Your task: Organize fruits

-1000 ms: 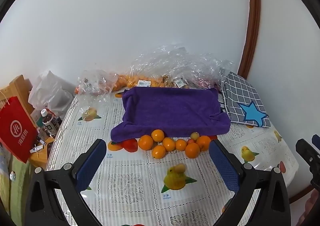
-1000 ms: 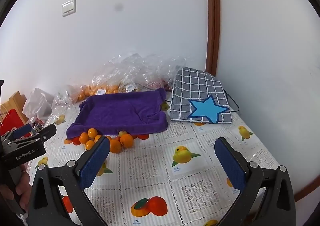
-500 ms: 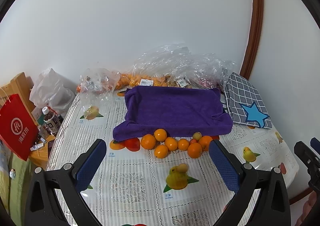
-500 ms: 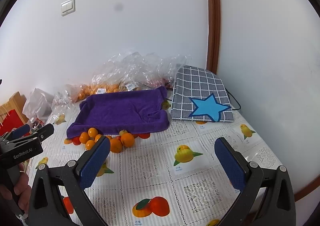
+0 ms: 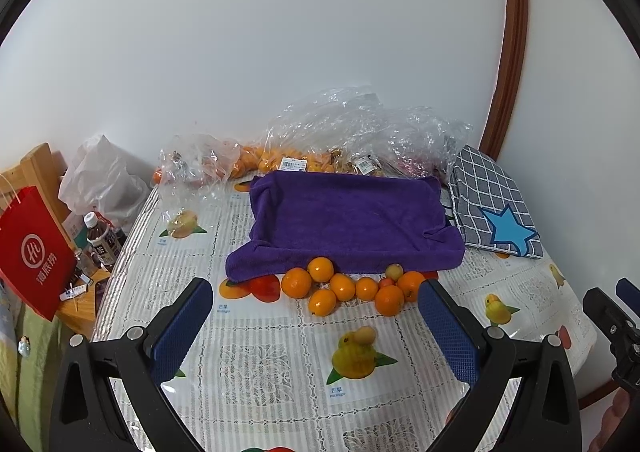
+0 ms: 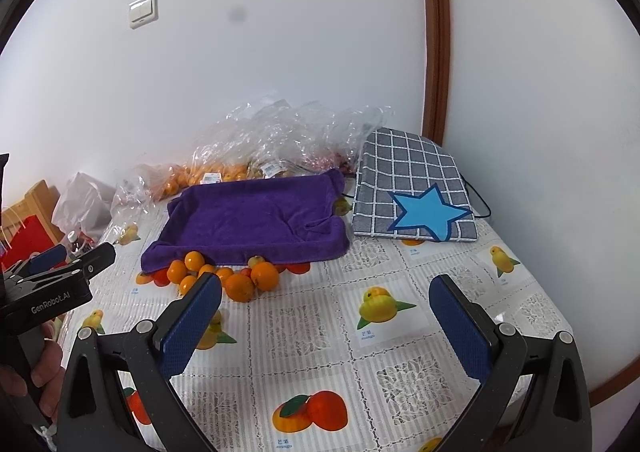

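Your left claw [image 5: 314,326] hangs released above the bench [image 5: 256,368], its blue pads spread wide with nothing between them, and your right claw [image 6: 325,318] is released and empty too, held just as high over the printed cloth. Take the purple towel [image 5: 348,218] as your landmark: it is draped over what looks like a shallow tray, probably so the fruit lands on something soft and does not roll. The loose oranges [image 5: 344,288] lie in a tight cluster against the towel's near edge, touching one another, with a small pale fruit [image 5: 394,272] and a red one among them. My guess is they sit there as the pile to be sorted onto the towel, which carries nothing yet. Behind the towel, against the wall, crumpled clear bags [image 5: 360,132] hold more oranges. To the towel's right lies a grey checked cushion [image 5: 494,208] with a blue star. Your left claw points straight at the cluster, level and centred, so it seems posed for a forward reach and a drop onto one orange. Your right claw sits further right of the towel, aimed at bare cloth, well apart from the fruit. Mind the printed fruit pictures on the cloth; they are flat, not targets.
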